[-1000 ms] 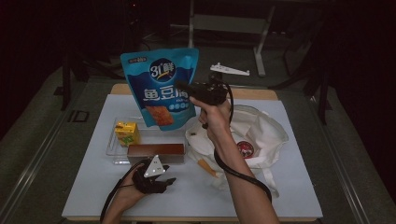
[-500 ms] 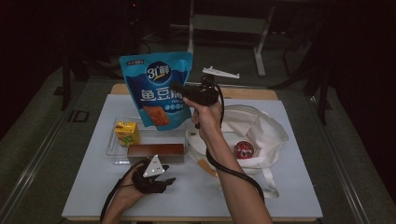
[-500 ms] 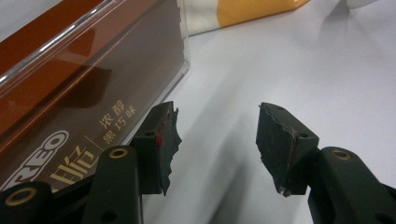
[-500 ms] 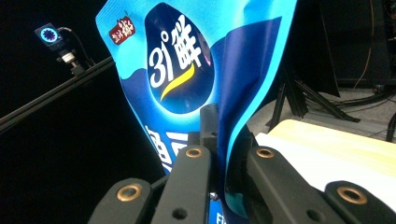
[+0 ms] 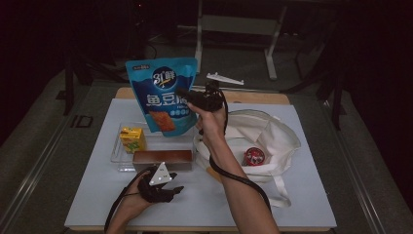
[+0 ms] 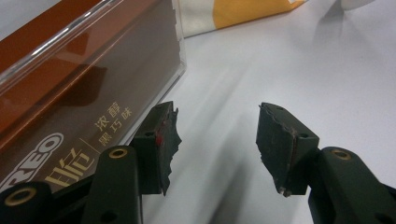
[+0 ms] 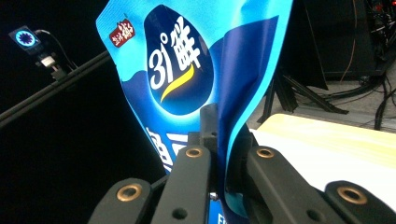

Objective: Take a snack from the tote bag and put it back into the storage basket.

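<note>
Blue snack bag (image 5: 163, 95) pinched upright by right gripper (image 5: 187, 97); left gripper (image 6: 217, 140) gaping (beside brown box (image 6: 70, 88)).

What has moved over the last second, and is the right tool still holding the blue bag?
The right tool, still shut on the blue snack bag, has carried it slightly left, away from the white tote bag. The left tool stayed open by the brown biscuit box.

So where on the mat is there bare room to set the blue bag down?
The blue bag hangs pinched in the right gripper. Free patches: the mat's left strip beside the clear tray, and the near edge right of the left gripper. The middle is crowded with the tray and the white tote.
</note>
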The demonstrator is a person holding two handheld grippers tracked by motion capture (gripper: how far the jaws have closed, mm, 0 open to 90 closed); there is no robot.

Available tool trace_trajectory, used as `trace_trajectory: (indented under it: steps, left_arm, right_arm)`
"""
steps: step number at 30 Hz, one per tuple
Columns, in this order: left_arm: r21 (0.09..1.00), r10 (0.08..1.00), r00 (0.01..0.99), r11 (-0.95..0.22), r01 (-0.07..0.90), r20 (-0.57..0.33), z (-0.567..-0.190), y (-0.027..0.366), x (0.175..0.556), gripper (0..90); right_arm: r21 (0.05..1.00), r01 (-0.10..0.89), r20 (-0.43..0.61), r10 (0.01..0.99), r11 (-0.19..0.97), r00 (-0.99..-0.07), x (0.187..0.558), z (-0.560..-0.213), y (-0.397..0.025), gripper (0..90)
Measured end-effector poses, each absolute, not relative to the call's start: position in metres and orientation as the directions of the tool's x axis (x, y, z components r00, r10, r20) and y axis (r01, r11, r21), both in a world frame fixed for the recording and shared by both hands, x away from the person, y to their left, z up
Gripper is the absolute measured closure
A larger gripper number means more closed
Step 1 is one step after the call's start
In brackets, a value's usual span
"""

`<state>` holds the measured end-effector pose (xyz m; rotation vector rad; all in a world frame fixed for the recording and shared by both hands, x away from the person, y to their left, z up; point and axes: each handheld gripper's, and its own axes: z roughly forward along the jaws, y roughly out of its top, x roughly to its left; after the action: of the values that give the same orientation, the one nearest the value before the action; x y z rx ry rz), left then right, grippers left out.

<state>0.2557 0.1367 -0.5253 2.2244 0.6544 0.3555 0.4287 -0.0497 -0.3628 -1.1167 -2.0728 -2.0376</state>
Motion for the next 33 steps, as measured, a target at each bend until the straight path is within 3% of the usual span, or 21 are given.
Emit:
trace_trajectory:
  steps: [33]
  left_arm:
    - [0.757, 0.56, 0.828, -0.558, 0.34, 0.04, -0.524, 0.141, 0.255, 47.1]
  right_arm:
    - [0.855, 0.502, 0.486, 0.543, -0.131, -0.685, 0.432, -0.397, -0.012, 89.9]
